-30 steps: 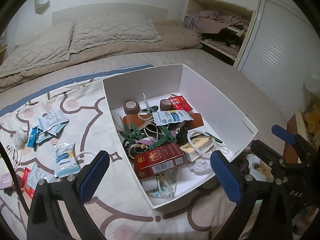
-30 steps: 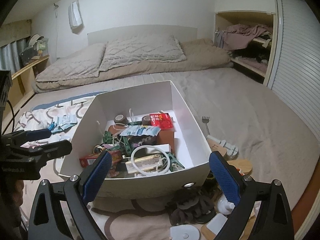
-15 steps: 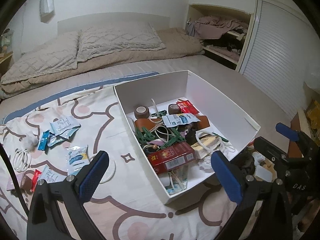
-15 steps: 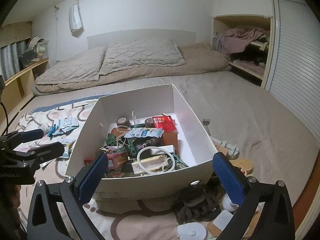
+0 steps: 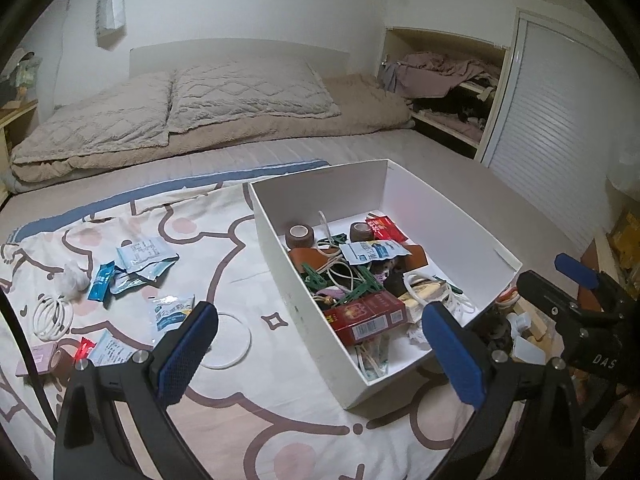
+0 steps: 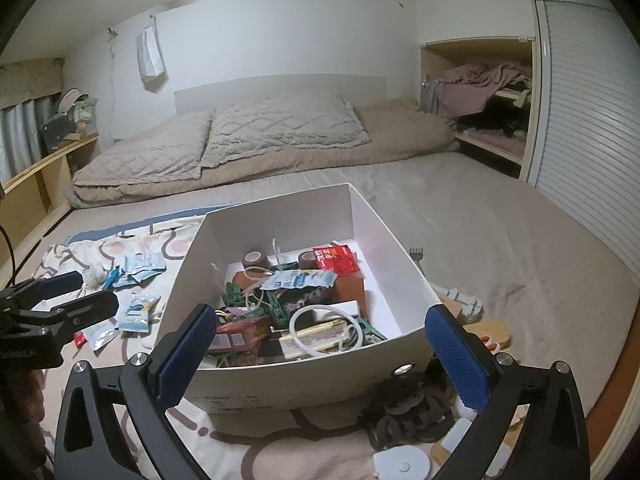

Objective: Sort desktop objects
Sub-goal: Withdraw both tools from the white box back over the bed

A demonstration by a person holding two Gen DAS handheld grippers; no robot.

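A white cardboard box [image 5: 420, 216] is seen standing open on a patterned sheet [image 5: 248, 412] spread over the bed, its far end reaching onto the plain grey mattress [image 6: 500, 216]. The box is filled with mixed small objects: two brown tape rolls [image 5: 299, 236] near the far wall, a red foil packet [image 5: 385, 229] beside the right-hand roll, a white-and-blue sachet [image 5: 374, 250] lying over a brown leather piece [image 5: 306, 258], green clothes pegs [image 5: 360, 290] tangled with white cords, a coiled white cable [image 6: 324, 328], and a red carton [image 5: 370, 318] toward the near end.

Left of the box, more sachets [image 5: 144, 258] are scattered on the sheet, together with a blue wrapper [image 5: 101, 281], a crumpled white wad [image 5: 74, 278], a white cable coil [image 5: 52, 316] near the sheet's left edge, and a thin white ring [image 5: 228, 340] just beside the box's left wall.

The left gripper [image 5: 320, 356] is held above the sheet at the box's near left corner, its blue-padded fingers spread wide with nothing between them. The right gripper [image 6: 324, 360] is held over the box's near wall, its fingers likewise fully apart and closed on nothing. By the box's right wall, a fork [image 6: 416, 254], wooden pieces and dark items lie on the mattress.
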